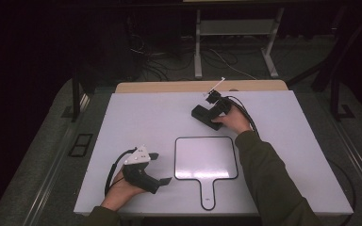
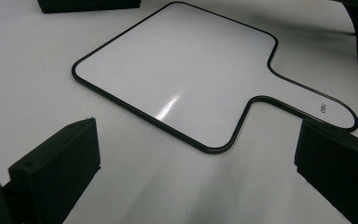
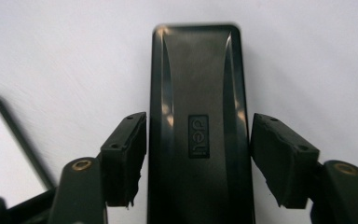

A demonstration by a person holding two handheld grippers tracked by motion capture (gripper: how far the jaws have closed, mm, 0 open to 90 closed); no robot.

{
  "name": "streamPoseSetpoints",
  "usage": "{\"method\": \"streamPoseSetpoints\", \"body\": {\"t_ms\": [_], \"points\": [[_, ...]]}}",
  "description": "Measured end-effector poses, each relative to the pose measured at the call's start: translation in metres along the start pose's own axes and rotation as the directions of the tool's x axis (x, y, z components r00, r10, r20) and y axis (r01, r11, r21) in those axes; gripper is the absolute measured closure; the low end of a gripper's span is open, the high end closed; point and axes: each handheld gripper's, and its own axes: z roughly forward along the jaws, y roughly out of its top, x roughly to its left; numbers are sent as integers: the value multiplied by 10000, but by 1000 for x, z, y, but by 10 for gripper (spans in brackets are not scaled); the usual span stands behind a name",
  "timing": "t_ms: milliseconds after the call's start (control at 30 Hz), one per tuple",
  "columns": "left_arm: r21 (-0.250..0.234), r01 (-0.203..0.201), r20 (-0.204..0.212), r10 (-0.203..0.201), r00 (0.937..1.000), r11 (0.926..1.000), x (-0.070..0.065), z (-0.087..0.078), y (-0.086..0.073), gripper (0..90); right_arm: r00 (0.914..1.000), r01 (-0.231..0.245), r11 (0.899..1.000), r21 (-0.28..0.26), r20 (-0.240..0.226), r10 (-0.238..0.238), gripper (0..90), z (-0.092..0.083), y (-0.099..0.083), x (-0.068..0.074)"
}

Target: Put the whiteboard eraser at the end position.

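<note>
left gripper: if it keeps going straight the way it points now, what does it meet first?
Most likely the small whiteboard: it lies flat on the table dead ahead of the open left gripper. Depth is unclear, so the bare table may come first.

The eraser (image 3: 199, 126) looks like hard black plastic, smooth with a satin sheen, streaked by soft highlights along its length, and its brand mark is pressed into a small matt panel. Just beside it, the pads (image 3: 126, 154) of the right tongs (image 3: 199, 158) are dull black and rubbery, with ragged edges. Nearer the person than the eraser, the whiteboard (image 2: 182, 70) is glossy white, showing a bright glare patch, and is rimmed in thin black plastic. The counter (image 1: 136, 113) beneath the eraser is matt white and smooth.
</note>
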Motion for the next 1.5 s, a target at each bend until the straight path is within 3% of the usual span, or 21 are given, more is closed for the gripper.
{"method": "streamPoseSetpoints", "body": {"t_ms": [133, 433, 567, 667, 867, 967, 1067, 1233, 1500], "points": [[-6, -7, -10, 7, 10000, 10000, 2, 2, -1, 0, 9993, -294, 9983, -499, -260, 281, 314, -15, -2, -1], [-81, 45, -71, -45, 10000, 10000, 4, 3, -1, 0, 9973, -239, 9909, -1328, -720, 144, 241, -40, -13, 4], [-72, 26, -100, -26, 9999, 10000, 4, 2, -2, 0, 9975, -349, 9835, -1776, -669, 233, 196, -49, -20, 9], [-100, 103, -68, -103, 9999, 9999, 4, 2, -2, 0, 9991, -142, 9785, -2058, -422, 56, 193, -55, -25, 14], [-78, 92, -42, -92, 9999, 9999, 3, 1, -3, 0, 9988, -196, 9671, -2536, -492, 73, 186, -64, -38, 20], [-67, 95, -39, -95, 9999, 9999, 2, 1, -3, 0, 9995, -129, 9595, -2815, -307, 45, 187, -68, -45, 25], [-52, 111, -37, -111, 9999, 9999, 2, 1, -3, 0, 9984, -234, 9541, -2987, -554, 72, 186, -72, -51, 29], [4, 63, -52, -63, 10000, 10000, 2, 0, -3, 0, 9996, 41, 9510, -3092, -258, -127, 182, -74, -60, 36], [-7, 60, -10, -60, 10000, 10000, 1, 1, -3, 0, 9994, 35, 9361, -3518, -315, -155, 159, -82, -78, 45]]}}
